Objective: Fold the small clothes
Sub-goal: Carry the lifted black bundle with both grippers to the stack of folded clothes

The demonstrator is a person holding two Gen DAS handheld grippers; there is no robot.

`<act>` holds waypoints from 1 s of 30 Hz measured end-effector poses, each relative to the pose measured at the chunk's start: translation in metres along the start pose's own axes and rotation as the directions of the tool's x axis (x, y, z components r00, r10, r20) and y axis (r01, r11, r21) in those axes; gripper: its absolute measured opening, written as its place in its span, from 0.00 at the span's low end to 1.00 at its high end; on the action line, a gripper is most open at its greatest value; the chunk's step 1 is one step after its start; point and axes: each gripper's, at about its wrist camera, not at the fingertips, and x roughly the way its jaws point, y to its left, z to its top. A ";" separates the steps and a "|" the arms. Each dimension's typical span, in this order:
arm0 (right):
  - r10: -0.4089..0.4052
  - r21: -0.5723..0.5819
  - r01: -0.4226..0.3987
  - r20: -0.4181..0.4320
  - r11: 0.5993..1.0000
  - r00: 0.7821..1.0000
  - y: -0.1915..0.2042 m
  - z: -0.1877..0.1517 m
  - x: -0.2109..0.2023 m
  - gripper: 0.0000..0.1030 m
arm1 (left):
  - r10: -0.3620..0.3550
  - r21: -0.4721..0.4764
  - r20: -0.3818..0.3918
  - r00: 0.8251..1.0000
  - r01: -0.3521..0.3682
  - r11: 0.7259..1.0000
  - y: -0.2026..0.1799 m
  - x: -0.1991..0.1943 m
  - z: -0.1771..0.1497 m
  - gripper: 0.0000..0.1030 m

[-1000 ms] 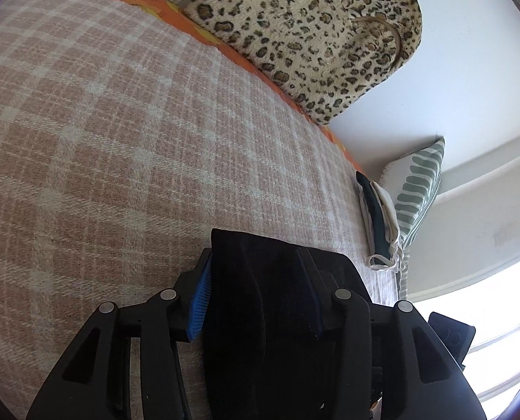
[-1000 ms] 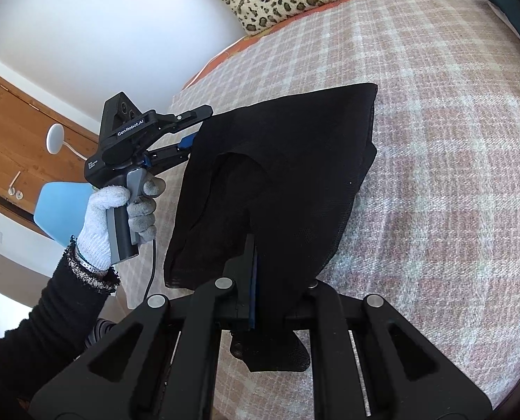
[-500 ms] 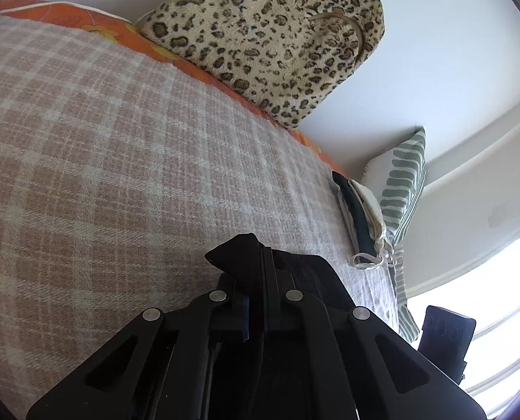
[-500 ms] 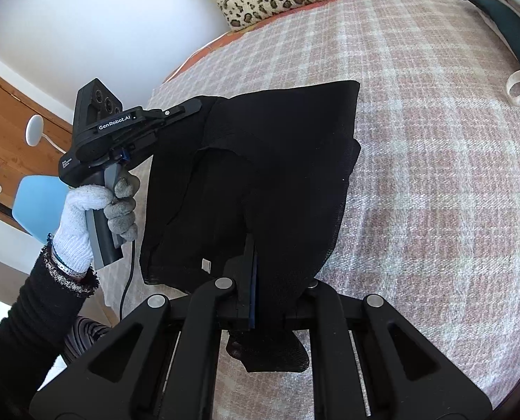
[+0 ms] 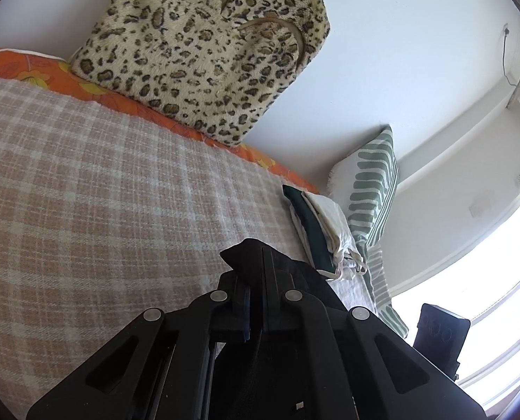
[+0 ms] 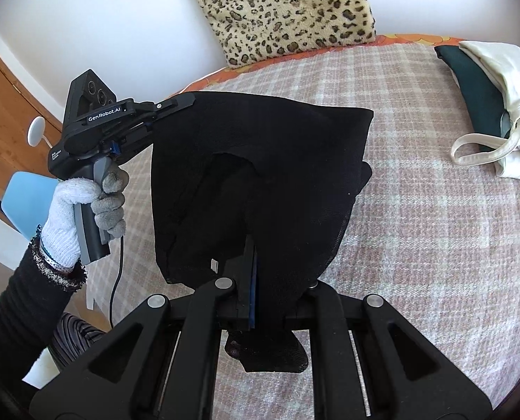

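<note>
Black garment [image 6: 260, 182], thin soft mesh, hangs limp over plaid woven bed [image 6: 435, 210], long axis 10-to-5; left gripper [image 6: 175, 101] and right gripper [image 6: 251, 273] jaws each clenched on it.

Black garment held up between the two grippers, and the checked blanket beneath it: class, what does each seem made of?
Black garment: thin, matte, fine mesh-like knit, probably synthetic; tiny holes show along its edges. Checked blanket: coarse woven cloth, perhaps wool or cotton; matte, visible threads.

I'm getting bright daylight from the window [image 5: 498, 301], blown out to pure white in my left view. Both fisheyes bend hard toward dark corners. The black garment [image 6: 260, 182] swallows detail, perhaps slightly underexposed; the blanket [image 6: 435, 210] stays sharp, softly shadowed.
</note>
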 end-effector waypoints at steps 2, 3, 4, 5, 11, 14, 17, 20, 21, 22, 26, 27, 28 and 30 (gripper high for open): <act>-0.022 -0.010 0.022 0.017 1.000 1.000 -0.009 0.007 -0.014 0.09 | -0.021 0.014 0.000 1.000 0.021 1.000 -0.013 0.010 0.007 0.02; -0.035 -0.016 0.036 0.024 0.999 0.999 -0.013 0.011 -0.022 0.09 | -0.028 0.024 0.000 1.000 0.028 0.999 -0.019 0.016 0.011 0.02; -0.049 -0.022 0.049 0.032 0.999 0.998 -0.018 0.015 -0.029 0.09 | -0.032 0.034 0.000 0.999 0.032 0.999 -0.027 0.022 0.014 0.02; -0.062 -0.029 0.064 0.039 0.998 0.997 -0.023 0.019 -0.037 0.09 | -0.041 0.045 -0.001 0.999 0.041 0.998 -0.034 0.029 0.018 0.02; -0.173 -0.090 0.180 0.083 0.980 0.981 -0.053 0.040 -0.081 0.09 | -0.112 0.089 -0.013 0.994 0.112 0.990 -0.084 0.079 0.035 0.02; -0.219 -0.110 0.230 0.104 0.967 0.970 -0.072 0.051 -0.103 0.09 | -0.138 0.112 -0.023 0.990 0.139 0.984 -0.108 0.107 0.040 0.02; -0.259 -0.122 0.274 0.127 0.954 0.957 -0.092 0.061 -0.124 0.09 | -0.173 0.124 -0.029 0.984 0.175 0.977 -0.131 0.134 0.047 0.02; -0.310 -0.147 0.331 0.149 0.932 0.939 -0.111 0.072 -0.142 0.09 | -0.202 0.141 -0.028 0.979 0.204 0.969 -0.154 0.159 0.054 0.02; -0.330 -0.155 0.352 0.155 0.923 0.931 -0.118 0.077 -0.147 0.09 | -0.210 0.144 -0.026 0.977 0.212 0.967 -0.161 0.167 0.057 0.02; -0.347 -0.159 0.372 0.161 0.915 0.924 -0.126 0.081 -0.153 0.09 | -0.218 0.147 -0.026 0.976 0.220 0.964 -0.168 0.174 0.060 0.02; -0.408 -0.173 0.436 0.175 0.883 0.896 -0.160 0.102 -0.169 0.09 | -0.232 0.163 -0.017 0.973 0.232 0.959 -0.190 0.208 0.069 0.02; -0.419 -0.175 0.446 0.174 0.878 0.891 -0.170 0.107 -0.171 0.09 | -0.235 0.156 -0.014 0.972 0.234 0.960 -0.192 0.217 0.072 0.02; -0.428 -0.172 0.454 0.167 0.874 0.888 -0.181 0.113 -0.172 0.09 | -0.235 0.147 -0.012 0.972 0.235 0.961 -0.194 0.226 0.073 0.02; -0.434 -0.157 0.455 0.153 0.876 0.888 -0.206 0.124 -0.173 0.09 | -0.235 0.129 -0.008 0.972 0.234 0.964 -0.195 0.244 0.076 0.02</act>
